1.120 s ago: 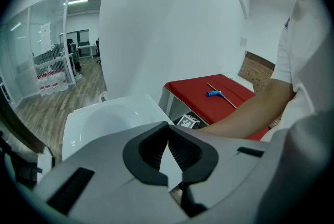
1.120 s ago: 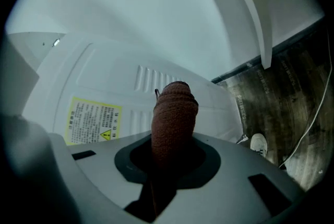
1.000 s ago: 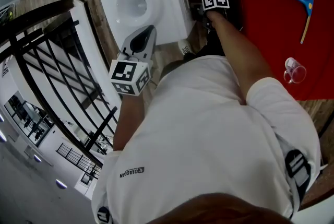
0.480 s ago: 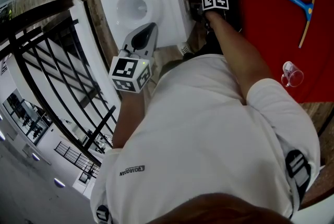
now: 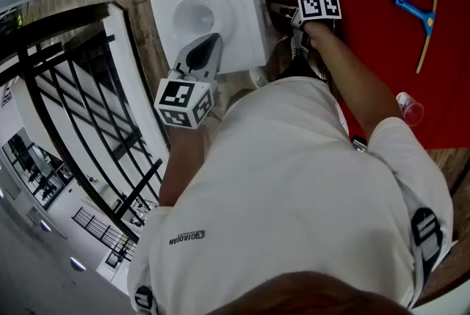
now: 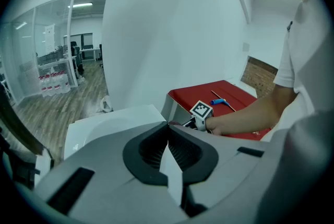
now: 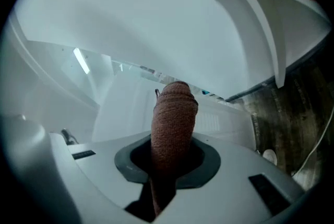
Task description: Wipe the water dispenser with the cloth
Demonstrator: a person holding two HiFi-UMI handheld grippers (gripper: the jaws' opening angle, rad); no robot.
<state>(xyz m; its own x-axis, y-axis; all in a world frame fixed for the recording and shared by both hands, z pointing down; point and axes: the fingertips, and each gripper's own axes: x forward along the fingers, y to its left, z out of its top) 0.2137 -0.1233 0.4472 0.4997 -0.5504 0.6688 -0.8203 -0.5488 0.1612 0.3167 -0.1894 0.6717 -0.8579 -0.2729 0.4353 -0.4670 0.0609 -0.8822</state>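
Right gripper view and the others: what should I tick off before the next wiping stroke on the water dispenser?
1. Cloth clamped in the right gripper: ok, folded and standing up out of the grip.
2. Cloth touching the water dispenser: cannot tell.
3. Left gripper shut and empty: ok.
4. Left gripper apart from the right gripper: ok, it is over the dispenser's top and the right one is at the side.
5. Plastic cup on the red table out of the right arm's way: cannot tell, it looks close to the forearm.
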